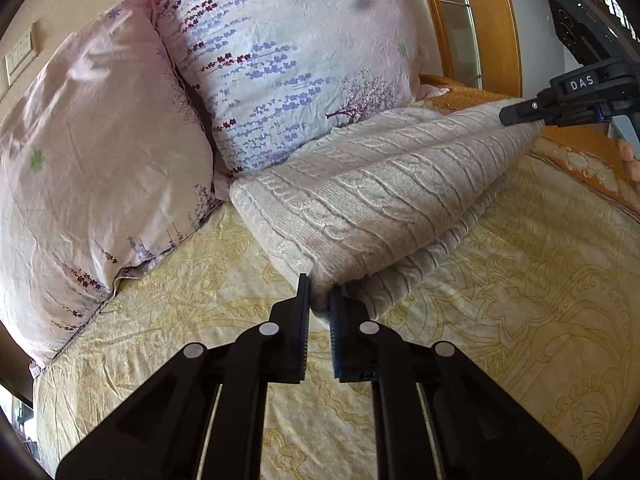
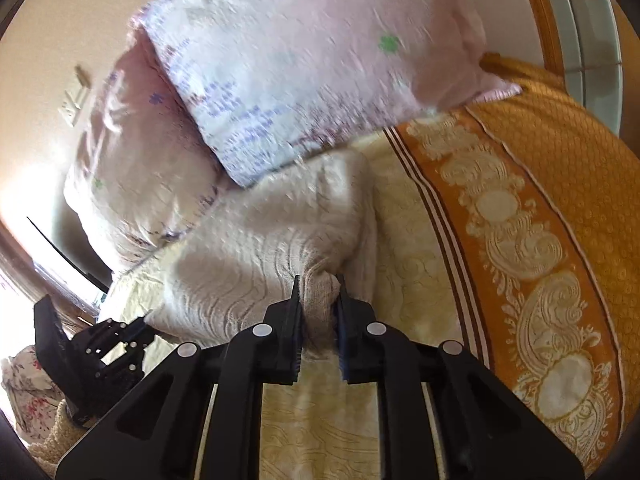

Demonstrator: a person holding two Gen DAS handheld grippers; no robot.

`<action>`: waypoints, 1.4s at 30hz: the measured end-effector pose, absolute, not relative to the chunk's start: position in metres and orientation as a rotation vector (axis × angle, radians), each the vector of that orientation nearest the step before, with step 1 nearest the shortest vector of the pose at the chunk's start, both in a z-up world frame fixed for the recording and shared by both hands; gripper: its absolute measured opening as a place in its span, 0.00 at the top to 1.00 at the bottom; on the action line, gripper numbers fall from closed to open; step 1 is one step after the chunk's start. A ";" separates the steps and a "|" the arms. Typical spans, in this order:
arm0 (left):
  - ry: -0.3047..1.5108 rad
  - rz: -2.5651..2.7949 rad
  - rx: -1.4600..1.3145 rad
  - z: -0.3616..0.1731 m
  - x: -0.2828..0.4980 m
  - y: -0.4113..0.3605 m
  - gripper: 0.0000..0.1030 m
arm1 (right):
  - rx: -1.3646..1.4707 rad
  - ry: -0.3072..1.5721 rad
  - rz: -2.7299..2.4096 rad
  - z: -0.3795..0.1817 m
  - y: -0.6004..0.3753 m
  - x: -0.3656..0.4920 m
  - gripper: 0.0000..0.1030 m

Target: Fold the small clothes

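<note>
A cream cable-knit sweater (image 1: 380, 184) lies folded double on the yellow patterned bedspread (image 1: 520, 280), its upper layer lifted off the lower one. My left gripper (image 1: 320, 292) is shut on the near corner of the upper layer. The right gripper (image 1: 520, 114) shows at the far right of this view, clamped on the opposite corner. In the right wrist view the right gripper (image 2: 318, 288) pinches a bunched fold of the sweater (image 2: 260, 236) between its pads. The left gripper (image 2: 116, 340) appears at the lower left there, at the sweater's other end.
Two pink floral pillows (image 1: 100, 140) (image 1: 288, 52) lean against the wall right behind the sweater. An orange patterned border (image 2: 520, 220) runs along the bed's right side, by a wooden frame (image 1: 500, 20). A flowered cloth (image 2: 28, 392) lies at the lower left.
</note>
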State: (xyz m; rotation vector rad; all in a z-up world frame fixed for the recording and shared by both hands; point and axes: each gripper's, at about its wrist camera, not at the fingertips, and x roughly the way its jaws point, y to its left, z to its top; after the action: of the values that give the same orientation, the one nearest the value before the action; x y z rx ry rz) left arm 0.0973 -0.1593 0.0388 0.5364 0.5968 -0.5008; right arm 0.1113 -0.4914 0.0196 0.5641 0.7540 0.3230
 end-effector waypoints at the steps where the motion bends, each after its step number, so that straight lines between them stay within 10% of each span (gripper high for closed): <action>1: 0.611 -0.499 0.540 0.036 0.098 -0.160 0.92 | 0.576 0.800 0.312 0.010 -0.490 0.115 0.86; 9: 0.652 -0.493 0.556 0.028 0.100 -0.156 0.86 | 0.587 0.854 0.326 0.004 -0.489 0.117 0.83; 13: 0.583 -0.528 0.512 0.052 0.080 -0.137 0.46 | 0.688 0.780 0.319 0.013 -0.514 0.116 0.57; 19: 0.510 -0.564 0.213 0.101 0.095 -0.129 0.15 | 0.826 0.811 0.351 -0.003 -0.531 0.179 0.57; 30: 0.617 -0.525 0.057 0.073 0.146 -0.155 0.12 | 0.756 0.900 0.384 -0.006 -0.509 0.246 0.63; 33: 0.630 -0.527 0.058 0.067 0.150 -0.155 0.12 | 0.712 0.897 0.371 -0.006 -0.502 0.250 0.91; 42: 0.659 -0.505 0.073 0.056 0.161 -0.154 0.12 | 0.493 0.726 0.229 0.025 -0.486 0.254 0.92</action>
State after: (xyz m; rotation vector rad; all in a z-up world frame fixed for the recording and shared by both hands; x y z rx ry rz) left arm 0.1612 -0.1536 0.0557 0.0730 0.6586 -0.5053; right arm 0.2540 -0.4857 0.0249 0.4930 0.7262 0.2286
